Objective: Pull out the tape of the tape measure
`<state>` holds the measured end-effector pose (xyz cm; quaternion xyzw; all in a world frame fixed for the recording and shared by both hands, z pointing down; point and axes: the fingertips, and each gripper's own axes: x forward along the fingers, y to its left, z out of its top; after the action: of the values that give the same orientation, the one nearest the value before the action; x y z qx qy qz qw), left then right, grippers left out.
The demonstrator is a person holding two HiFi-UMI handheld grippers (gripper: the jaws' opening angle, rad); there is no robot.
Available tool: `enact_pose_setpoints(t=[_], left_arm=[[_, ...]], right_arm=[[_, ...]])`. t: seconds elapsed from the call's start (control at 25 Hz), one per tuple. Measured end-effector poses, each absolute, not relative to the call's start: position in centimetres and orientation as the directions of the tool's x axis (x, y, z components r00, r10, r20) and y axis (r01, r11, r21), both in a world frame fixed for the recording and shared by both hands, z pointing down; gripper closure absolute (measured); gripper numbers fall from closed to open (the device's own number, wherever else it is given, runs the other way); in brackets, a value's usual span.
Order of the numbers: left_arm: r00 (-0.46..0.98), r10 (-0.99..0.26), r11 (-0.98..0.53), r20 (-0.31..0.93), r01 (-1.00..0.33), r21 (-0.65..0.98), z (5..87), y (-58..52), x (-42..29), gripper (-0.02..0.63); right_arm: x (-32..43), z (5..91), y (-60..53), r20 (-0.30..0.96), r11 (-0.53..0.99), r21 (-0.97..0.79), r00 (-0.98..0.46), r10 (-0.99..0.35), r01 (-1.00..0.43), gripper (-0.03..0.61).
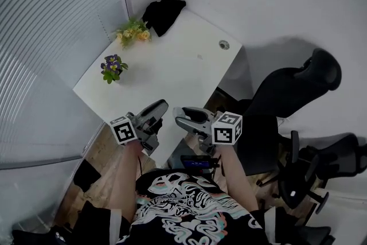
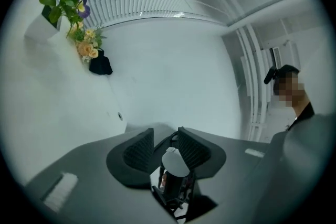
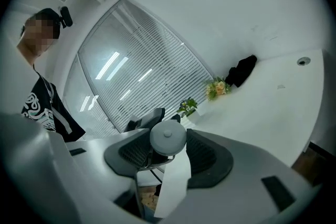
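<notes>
My two grippers meet tip to tip in the air over the near edge of the white desk. The right gripper is shut on the tape measure, a round grey case between its pads. A white strip of tape hangs down from the case. In the left gripper view the left gripper stands open, and a white rounded piece sits low in the gap without being pinched. In the head view the left gripper and right gripper nearly touch, and the tape measure is too small to make out.
On the desk stand a purple flower pot, a yellow flower bunch and a black bundle at the far corner. A cable hole lies at the right edge. Black office chairs stand to the right; window blinds run along the left.
</notes>
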<state>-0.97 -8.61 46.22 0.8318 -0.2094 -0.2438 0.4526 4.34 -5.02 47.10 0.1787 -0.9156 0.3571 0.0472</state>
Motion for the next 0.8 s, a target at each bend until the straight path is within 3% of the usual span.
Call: enact_pose_setpoints(t=[0.2, 0.8], left_arm=[[0.805, -0.478, -0.53, -0.352, 0.055, 0.846, 44.5, -7.2, -1.1, 0.468], [0.871, -0.271, -0.506, -0.409, 0.233, 0.831, 44.2, -3.8, -0.2, 0.477]], right_arm=[[4.1, 46.0, -3.6, 0.185, 0.703, -0.643, -0.952, -0.242, -0.304, 0.36], [2.0, 44.9, -1.4, 0.126, 0.748, -0.643, -0.986, -0.112, -0.167, 0.36]])
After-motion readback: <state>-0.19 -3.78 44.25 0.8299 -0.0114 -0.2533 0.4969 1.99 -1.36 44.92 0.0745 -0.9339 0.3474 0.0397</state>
